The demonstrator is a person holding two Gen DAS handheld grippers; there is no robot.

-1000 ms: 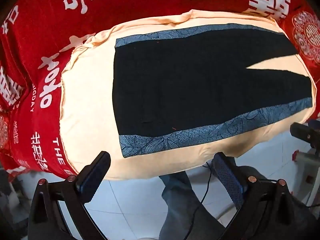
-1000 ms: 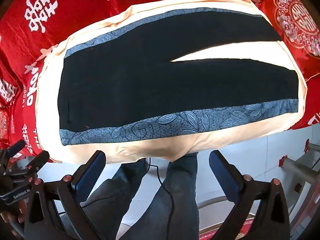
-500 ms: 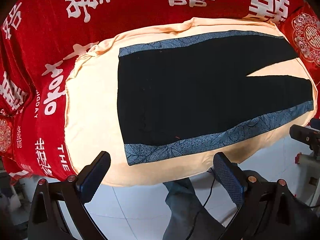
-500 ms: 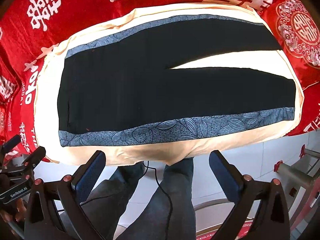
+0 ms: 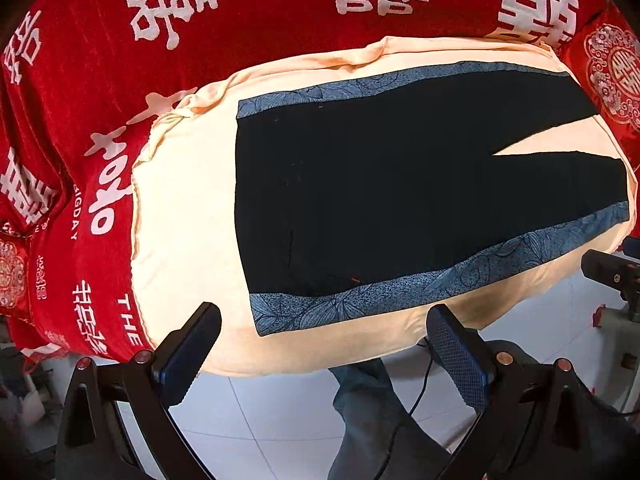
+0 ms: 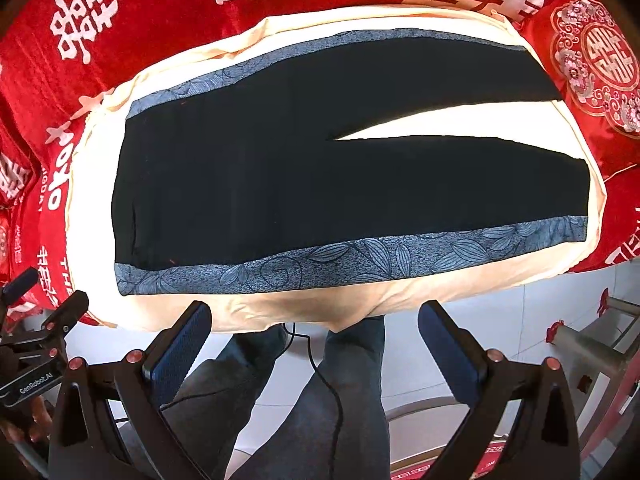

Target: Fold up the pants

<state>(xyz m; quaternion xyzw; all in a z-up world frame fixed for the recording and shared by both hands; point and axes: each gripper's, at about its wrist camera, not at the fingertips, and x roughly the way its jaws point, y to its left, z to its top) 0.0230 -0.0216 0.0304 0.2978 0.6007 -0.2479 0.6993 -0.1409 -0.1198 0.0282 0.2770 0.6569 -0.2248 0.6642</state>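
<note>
Right now both tools hang short of the cloth with nothing in them: the left tool [image 5: 322, 330] and the right tool [image 6: 314, 326] each sit low in their frames with fingers spread wide, over the pale tiled floor [image 5: 280, 412] and not touching fabric.

I see the pants [image 6: 320, 152] lying flat and unfolded across the middle of both frames, waist toward the left, the two legs parting toward the right with a wedge of cream sheet [image 5: 184, 216] showing between them. That sheet covers the bench, and a red cloth with white lettering [image 5: 240, 20] fills the upper part of each view.

My worry is the first pinch. The pants look thin and limp, so a shallow grip could take only the top layer and drag it askew, or catch the cream sheet underneath and pull it along. Its near edge already bunches and droops, so it looks loose enough to slide.

As for the material, the pants are matte black, smooth, almost creaseless, with a blue-grey leaf-patterned band [image 6: 352, 260] along each outer seam. The finger pads [image 5: 456, 360] are dark blue with a fine cross-hatched grip.
</note>
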